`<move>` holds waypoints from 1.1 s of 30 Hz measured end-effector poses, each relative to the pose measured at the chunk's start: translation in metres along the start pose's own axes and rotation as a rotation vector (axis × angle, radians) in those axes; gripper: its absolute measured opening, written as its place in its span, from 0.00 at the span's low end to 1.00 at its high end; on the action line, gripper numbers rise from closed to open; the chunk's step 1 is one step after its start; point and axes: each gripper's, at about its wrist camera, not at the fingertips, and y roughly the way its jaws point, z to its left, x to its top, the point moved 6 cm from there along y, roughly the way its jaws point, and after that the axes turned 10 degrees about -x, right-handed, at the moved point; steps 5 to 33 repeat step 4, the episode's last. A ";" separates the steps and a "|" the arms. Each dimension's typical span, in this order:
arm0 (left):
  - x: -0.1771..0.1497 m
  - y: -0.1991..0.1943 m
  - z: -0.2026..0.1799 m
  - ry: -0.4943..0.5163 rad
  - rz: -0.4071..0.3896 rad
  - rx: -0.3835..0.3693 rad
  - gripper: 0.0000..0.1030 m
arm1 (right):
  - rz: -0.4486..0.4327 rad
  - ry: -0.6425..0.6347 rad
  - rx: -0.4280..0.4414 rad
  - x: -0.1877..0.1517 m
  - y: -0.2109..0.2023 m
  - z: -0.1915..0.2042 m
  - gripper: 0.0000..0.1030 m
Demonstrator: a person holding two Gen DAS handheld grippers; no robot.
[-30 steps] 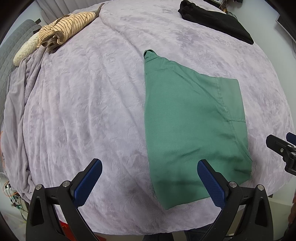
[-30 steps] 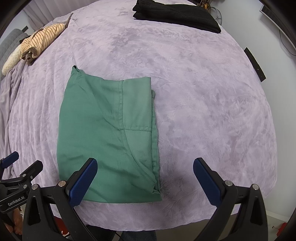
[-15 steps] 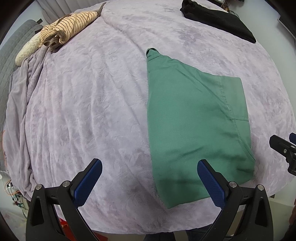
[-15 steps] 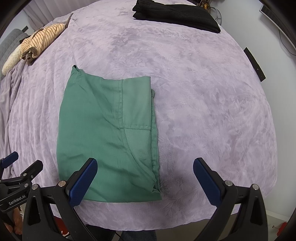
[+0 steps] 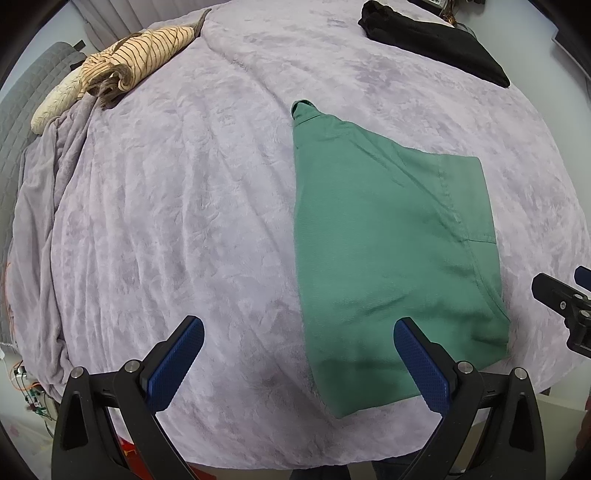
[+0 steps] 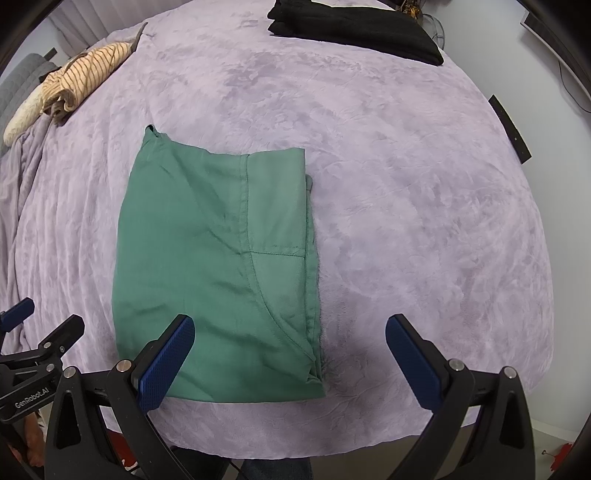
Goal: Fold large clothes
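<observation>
A green garment (image 5: 388,251) lies folded flat on the lilac bedspread (image 5: 184,203), near the bed's front edge; it also shows in the right wrist view (image 6: 214,258). My left gripper (image 5: 295,362) is open and empty, above the front edge at the garment's left corner. My right gripper (image 6: 290,358) is open and empty, above the garment's front right corner. Each gripper shows at the edge of the other's view.
A folded black garment (image 6: 354,26) lies at the far right of the bed. A striped beige garment (image 5: 136,55) is bunched at the far left beside a cream pillow (image 5: 55,99). A grey blanket (image 5: 33,229) hangs over the left side.
Both grippers have stayed open and empty. The left gripper has drifted slightly, so the garment sits a little further right in its view. The garment has not moved.
</observation>
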 end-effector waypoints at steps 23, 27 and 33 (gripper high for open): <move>0.001 -0.001 -0.001 0.002 -0.005 -0.003 1.00 | 0.000 0.001 0.000 0.000 0.000 0.000 1.00; 0.001 -0.001 -0.001 0.002 -0.005 -0.003 1.00 | 0.000 0.001 0.000 0.000 0.000 0.000 1.00; 0.001 -0.001 -0.001 0.002 -0.005 -0.003 1.00 | 0.000 0.001 0.000 0.000 0.000 0.000 1.00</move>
